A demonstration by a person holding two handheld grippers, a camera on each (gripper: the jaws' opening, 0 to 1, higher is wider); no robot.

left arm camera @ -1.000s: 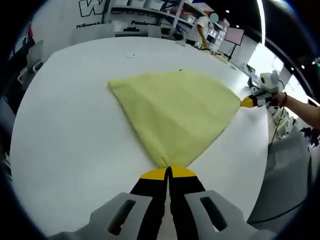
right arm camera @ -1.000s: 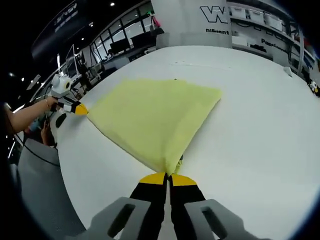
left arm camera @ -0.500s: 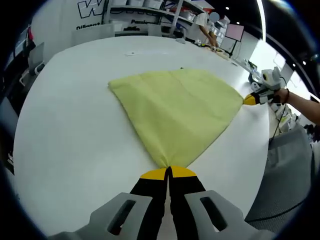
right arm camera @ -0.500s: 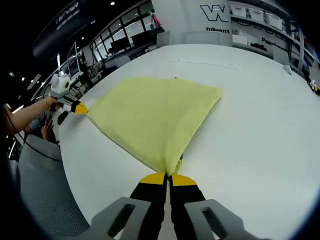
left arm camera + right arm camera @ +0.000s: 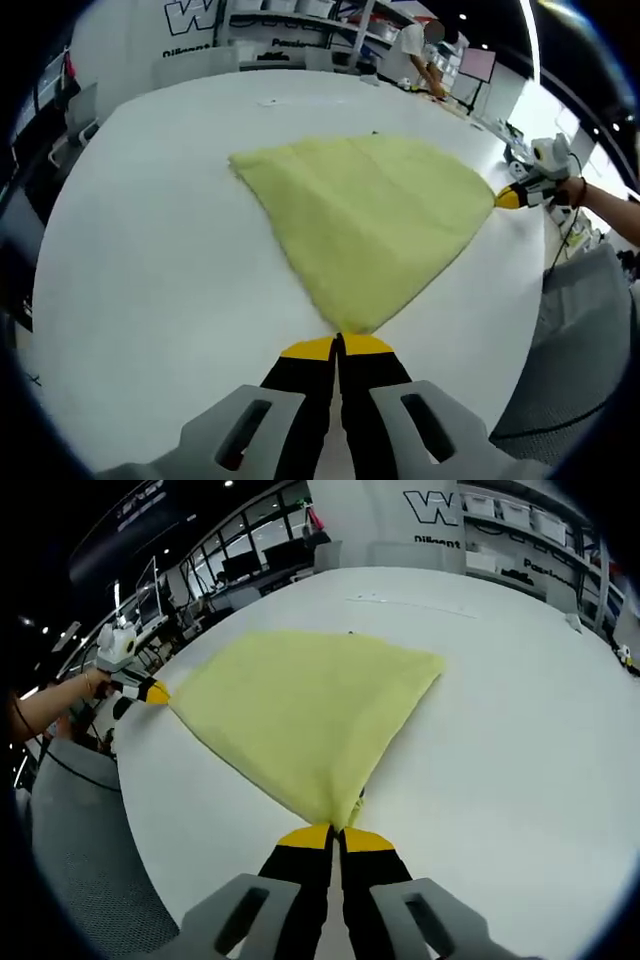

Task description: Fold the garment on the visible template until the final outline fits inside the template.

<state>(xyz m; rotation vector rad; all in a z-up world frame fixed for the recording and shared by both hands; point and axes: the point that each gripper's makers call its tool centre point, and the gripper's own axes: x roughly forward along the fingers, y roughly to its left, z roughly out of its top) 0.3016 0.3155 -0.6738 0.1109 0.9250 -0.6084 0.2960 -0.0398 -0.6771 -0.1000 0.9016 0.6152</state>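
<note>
Both tongs, left (image 5: 337, 345) and right (image 5: 335, 832), are clenched on corners of the yellow garment (image 5: 375, 215) spread on the white desk (image 5: 150, 260). It looks light, limp and unslippery; corners suit gripping.

On the white wall (image 5: 400, 520) beyond the counter (image 5: 520, 710), the right gripper view shows a large outlined letter "W" in dark print, cut off at its right; beneath it a smaller word that seems to read "Diligent", too blurred to be sure; further right on the same wall, a word beginning "Pa"; the left gripper view shows the same wall lettering (image 5: 195, 20), a partial "W" and a word starting "Dil".
</note>
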